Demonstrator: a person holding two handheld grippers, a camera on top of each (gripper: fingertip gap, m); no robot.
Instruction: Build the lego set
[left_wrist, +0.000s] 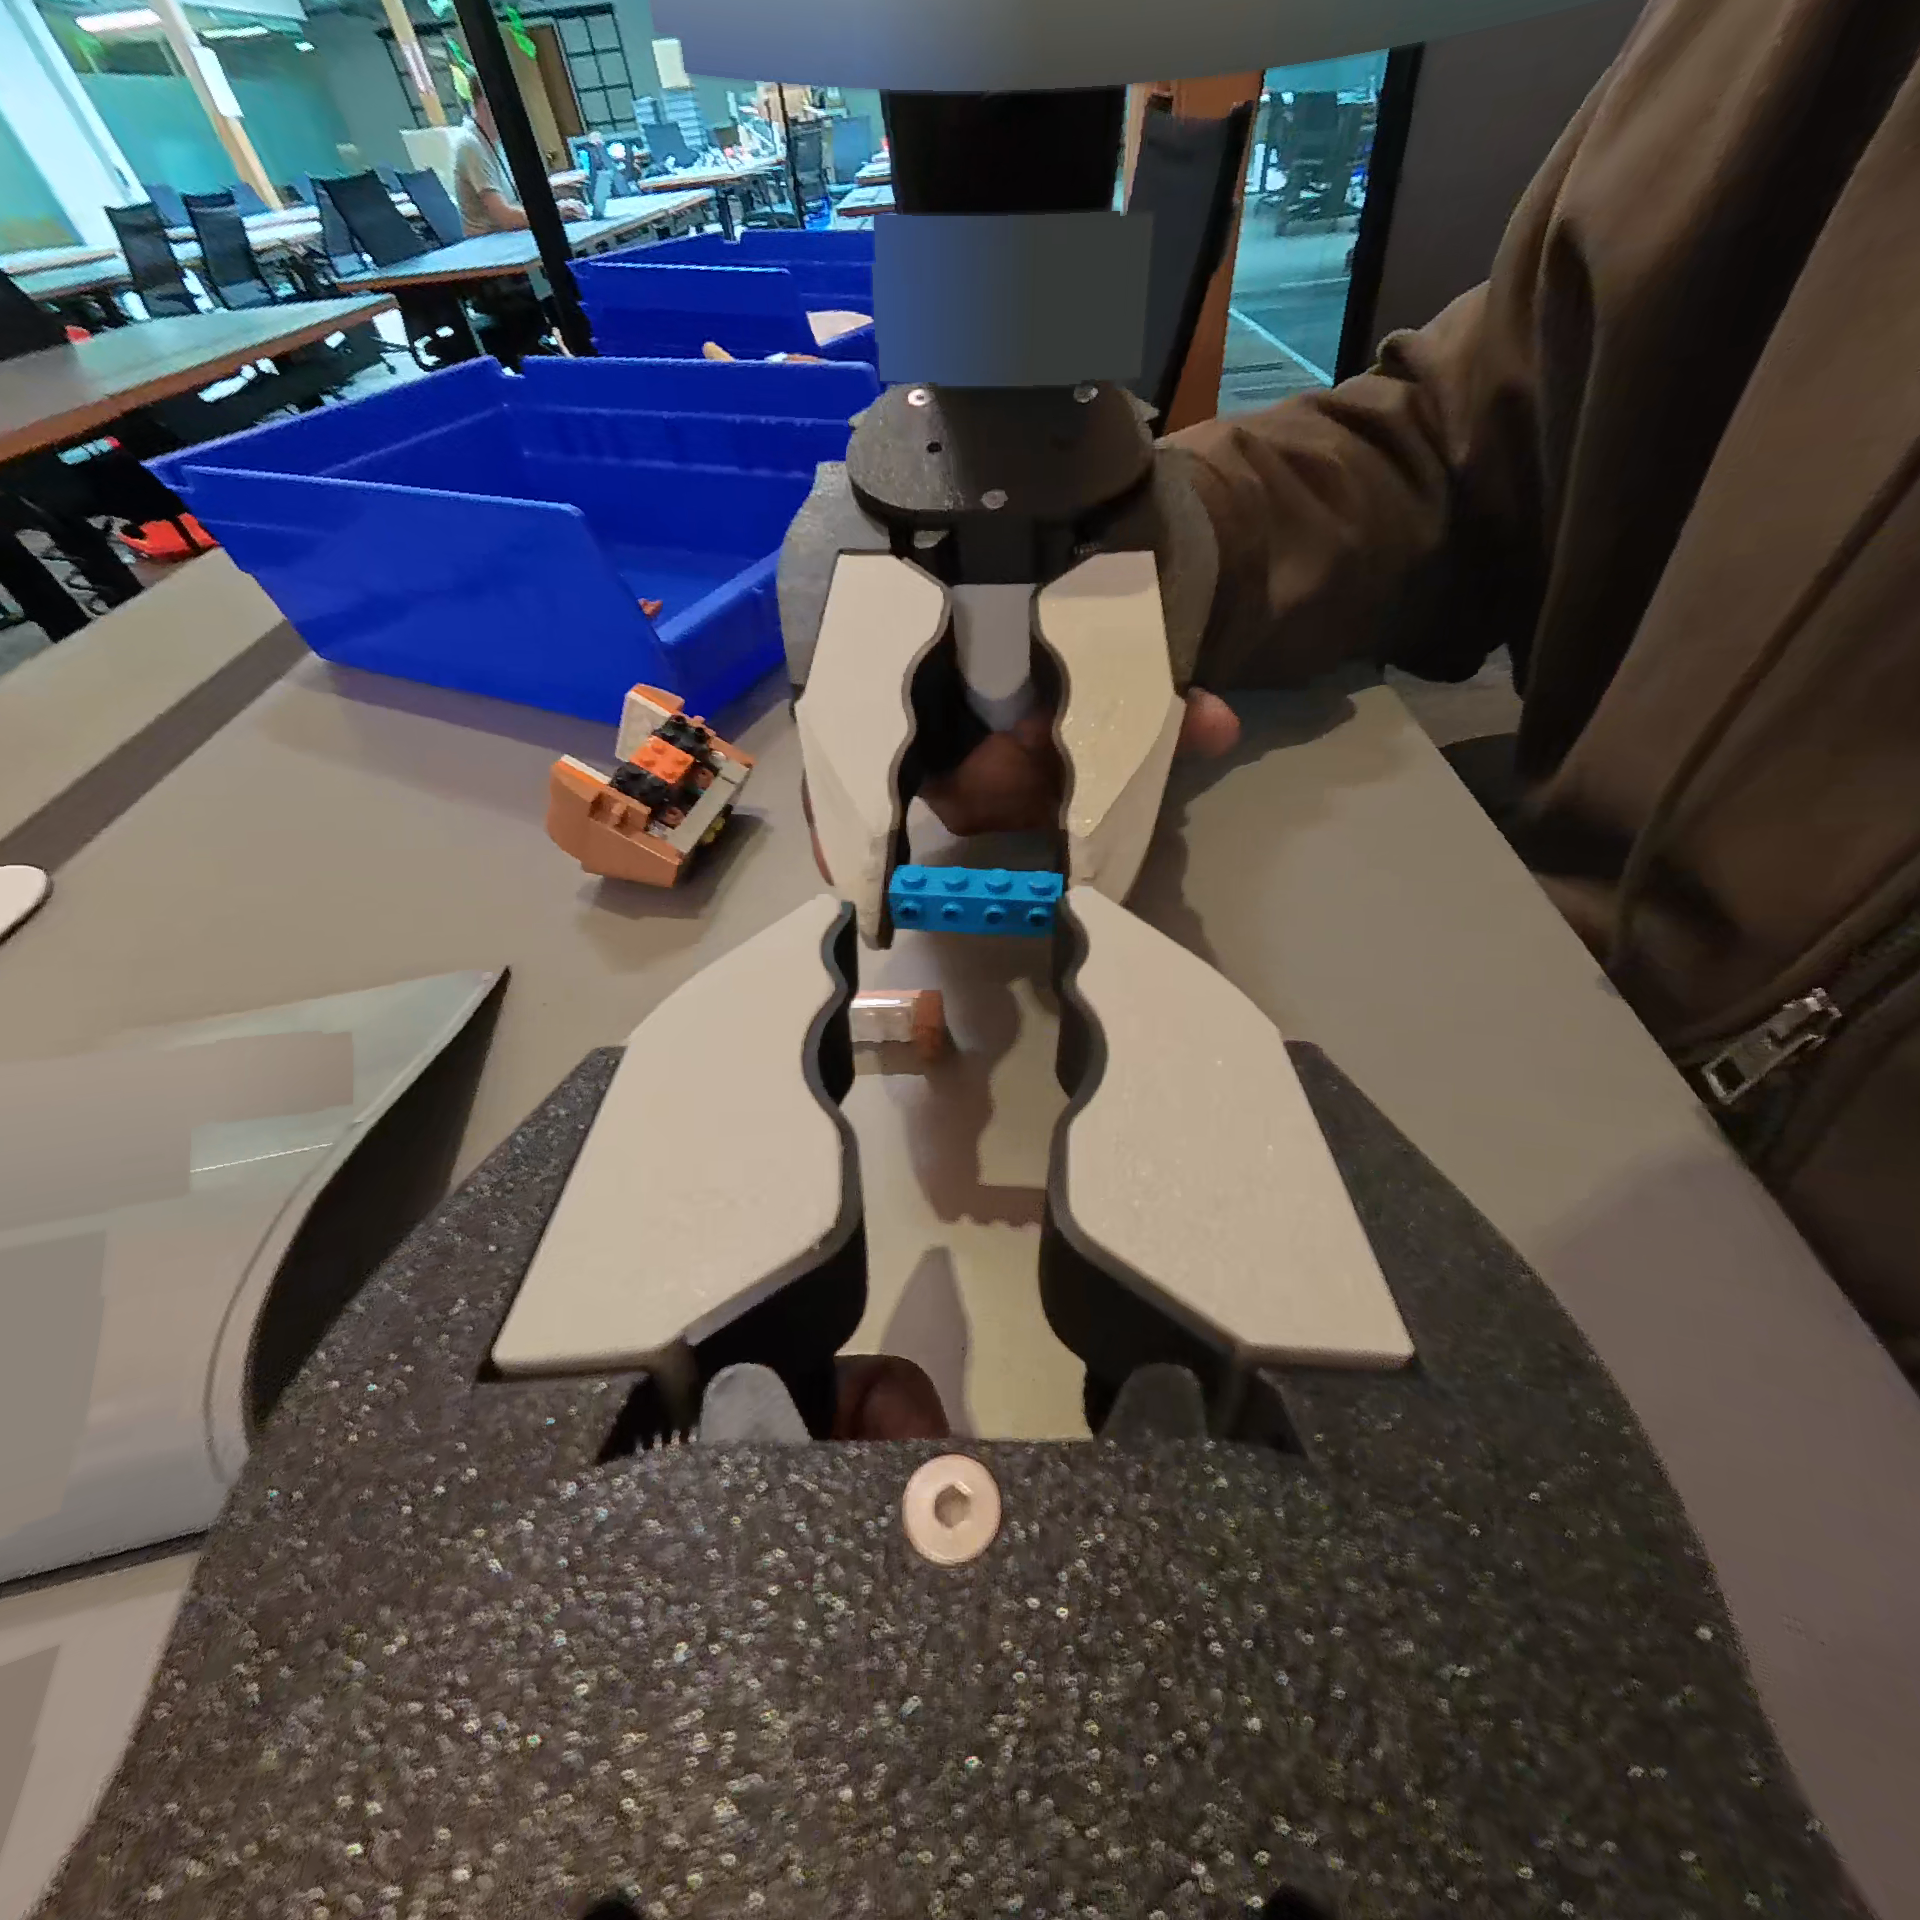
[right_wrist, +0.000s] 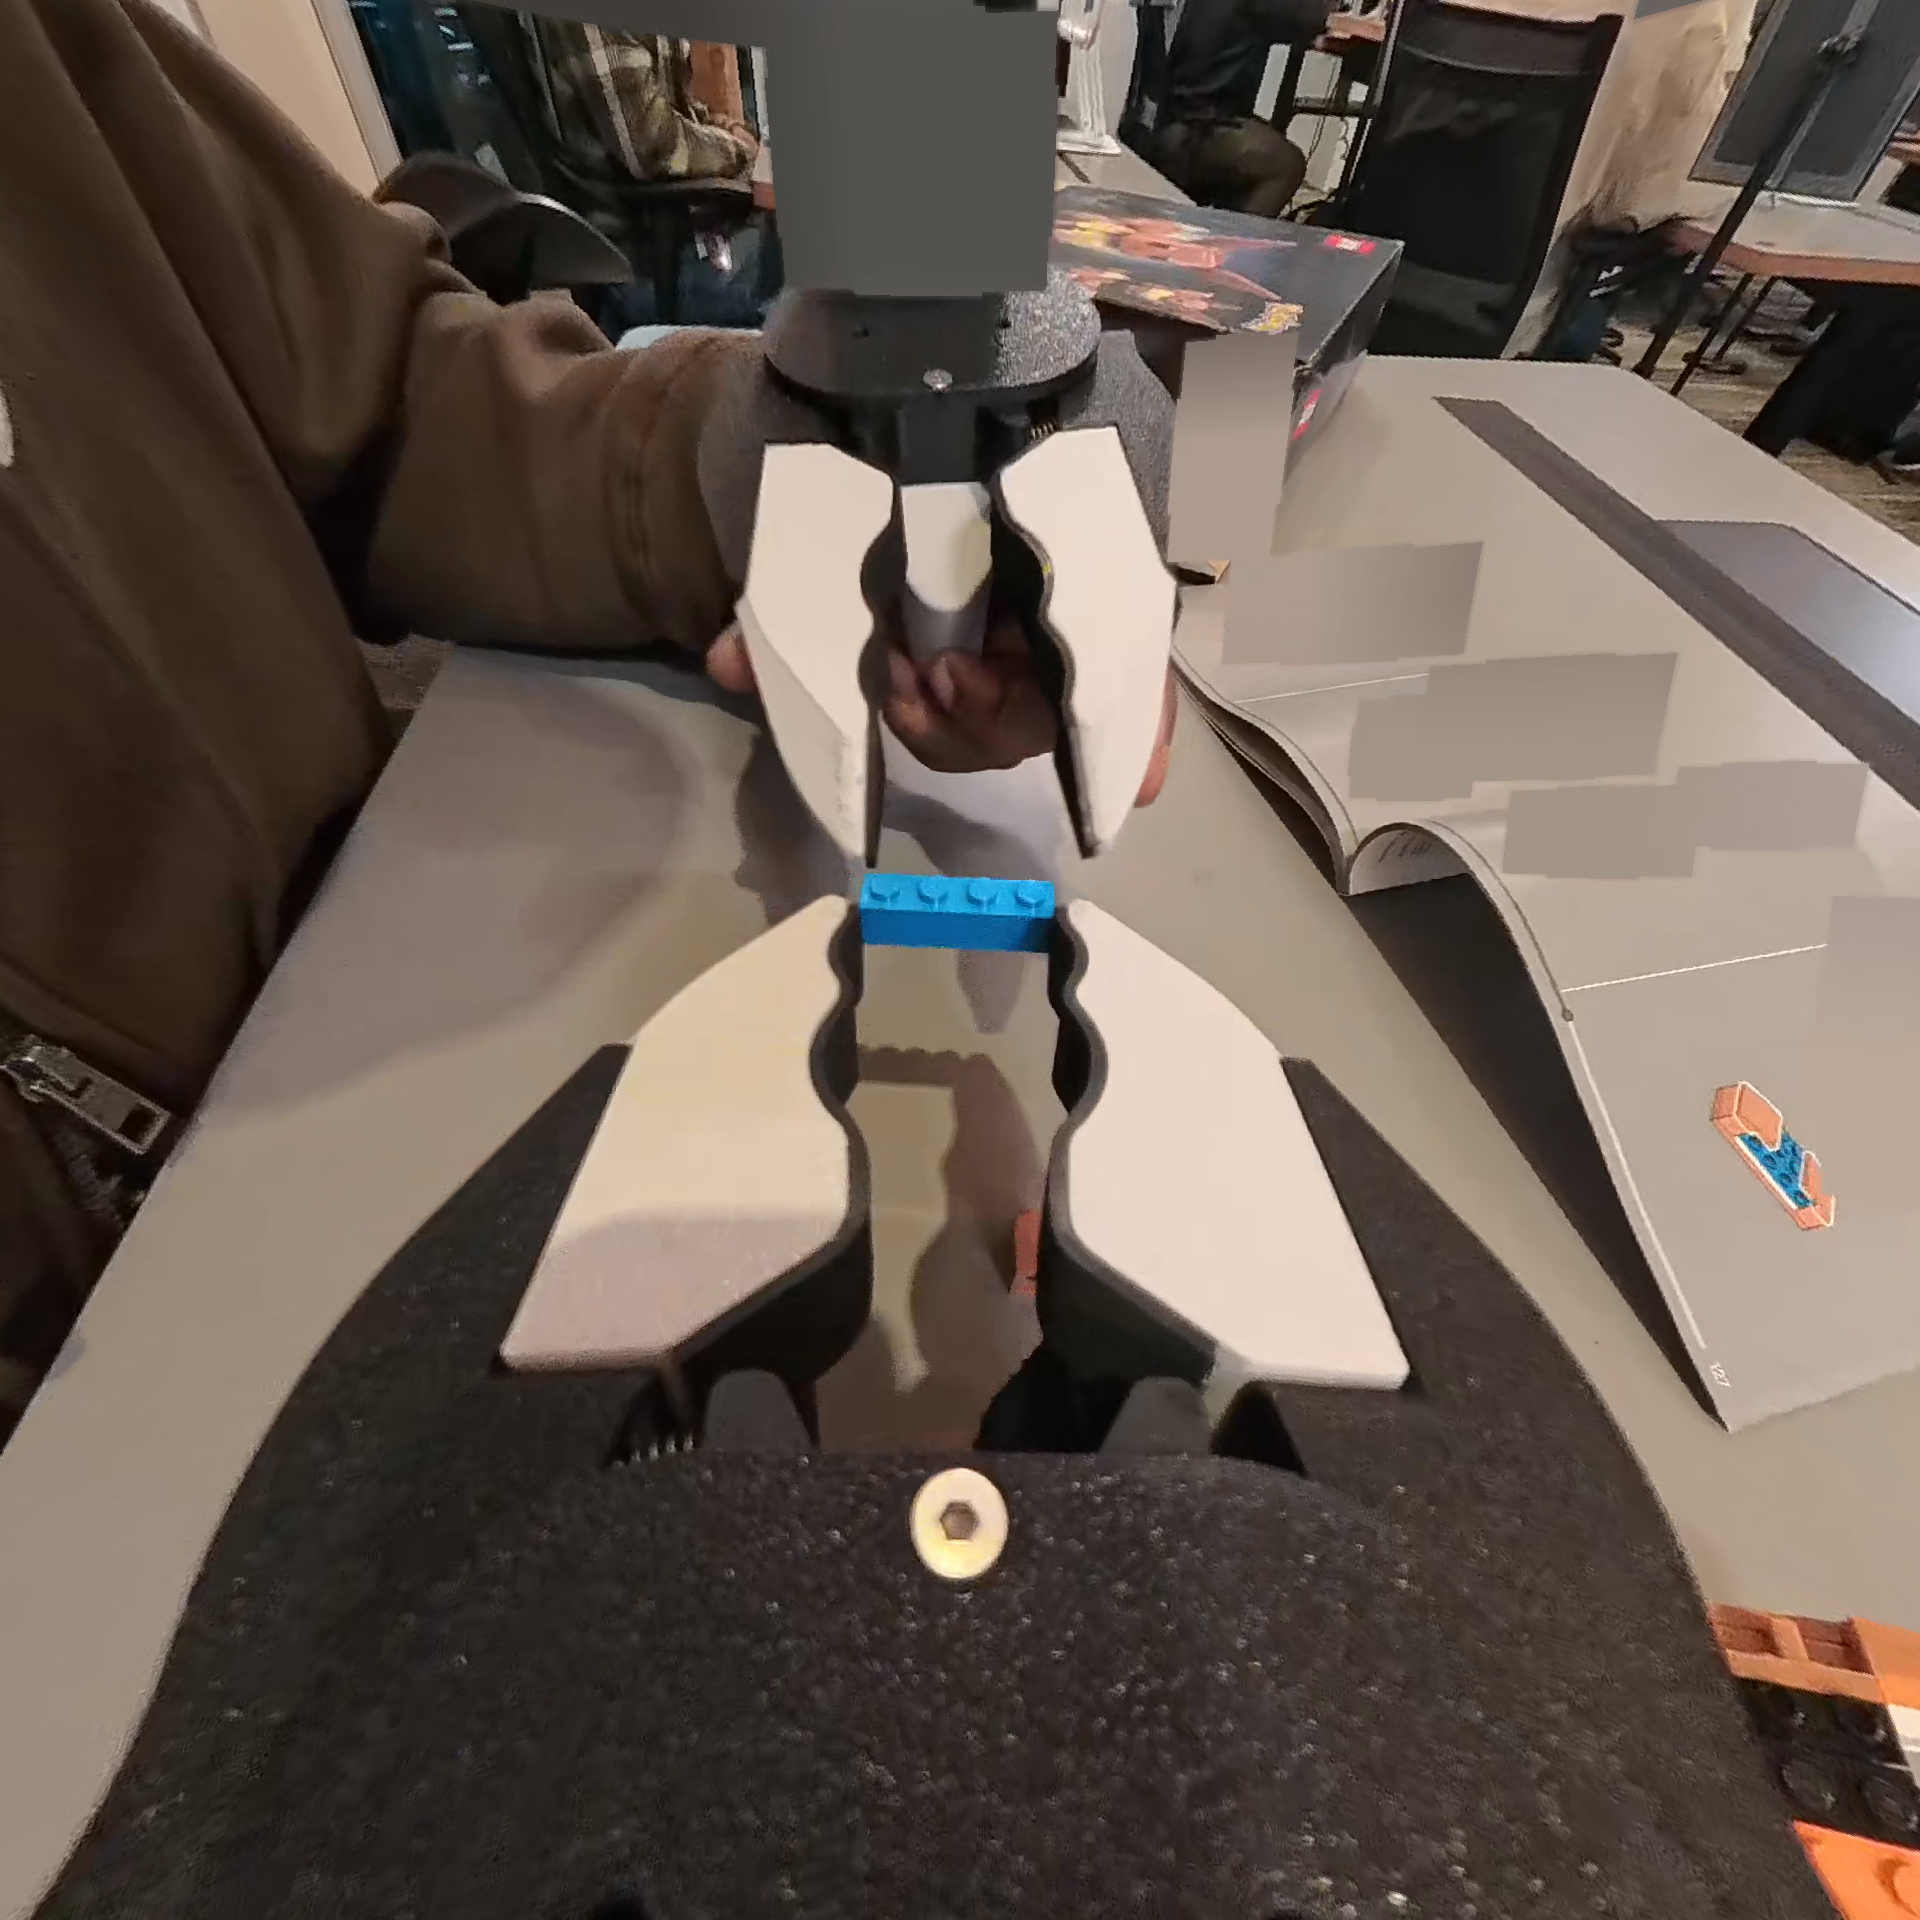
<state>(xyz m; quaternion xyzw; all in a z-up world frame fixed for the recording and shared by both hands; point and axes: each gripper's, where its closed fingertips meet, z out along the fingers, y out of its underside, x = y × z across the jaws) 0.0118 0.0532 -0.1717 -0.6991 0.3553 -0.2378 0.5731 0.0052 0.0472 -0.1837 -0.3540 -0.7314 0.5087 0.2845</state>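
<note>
Right tongs (right_wrist: 958, 925) clamp the blue four-stud plastic brick (right_wrist: 956, 914) endwise, clear of the grey surface (right_wrist: 520, 831); left tongs (left_wrist: 961, 914) spread, likely receiving it.

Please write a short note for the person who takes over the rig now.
Right gripper: shut on the blue brick, above the table.
Left gripper: open, tips facing the brick, not clearly touching.
The partial build lies tilted by the bin; a small brown piece lies below the grippers; the manual is open.
Done: brick picked. Left: probably fit it on.
</note>
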